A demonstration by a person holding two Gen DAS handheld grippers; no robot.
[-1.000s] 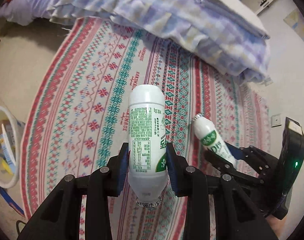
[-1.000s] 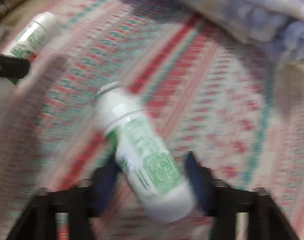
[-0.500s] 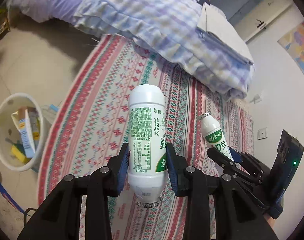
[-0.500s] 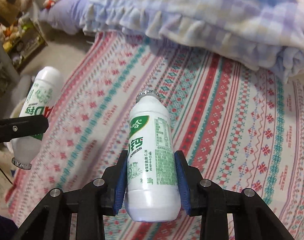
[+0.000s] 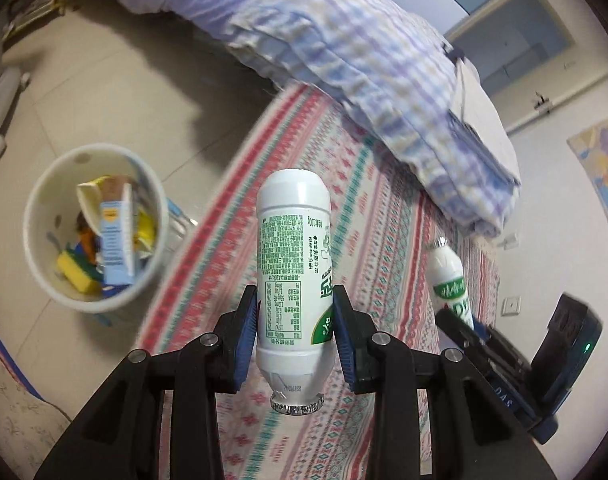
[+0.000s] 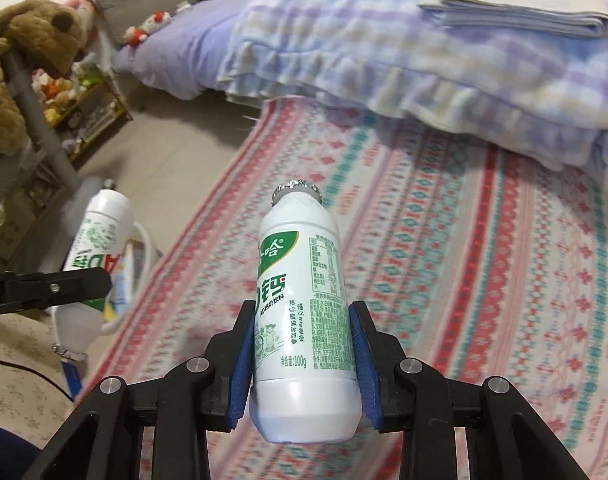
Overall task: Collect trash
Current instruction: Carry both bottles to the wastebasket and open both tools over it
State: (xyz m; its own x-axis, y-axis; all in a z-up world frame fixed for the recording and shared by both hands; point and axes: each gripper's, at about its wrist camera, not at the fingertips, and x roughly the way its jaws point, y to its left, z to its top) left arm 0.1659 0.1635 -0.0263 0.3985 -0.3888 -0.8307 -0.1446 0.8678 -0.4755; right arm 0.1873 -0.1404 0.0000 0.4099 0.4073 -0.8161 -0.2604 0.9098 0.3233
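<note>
Two bottles are held: left gripper (image 5: 295, 330) jaws pinch an inverted bottle (image 5: 293, 268) at frame centre; right gripper (image 6: 304, 360) jaws pinch an upright bottle (image 6: 304, 304). Bin (image 5: 35, 216) sits left.

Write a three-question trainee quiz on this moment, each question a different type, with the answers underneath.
1. True or false: the left gripper holds its bottle with the foil cap pointing toward the camera.
2. Multiple choice: the white bin stands on A) the patterned rug, B) the tiled floor, C) the bed.
3. Fill in: the bottle in the right gripper has its foil cap pointing ____ from the camera.

Key
1. True; its cap sits below the blue pads, nearest the lens.
2. B, beside the rug's edge.
3. Away.
</note>
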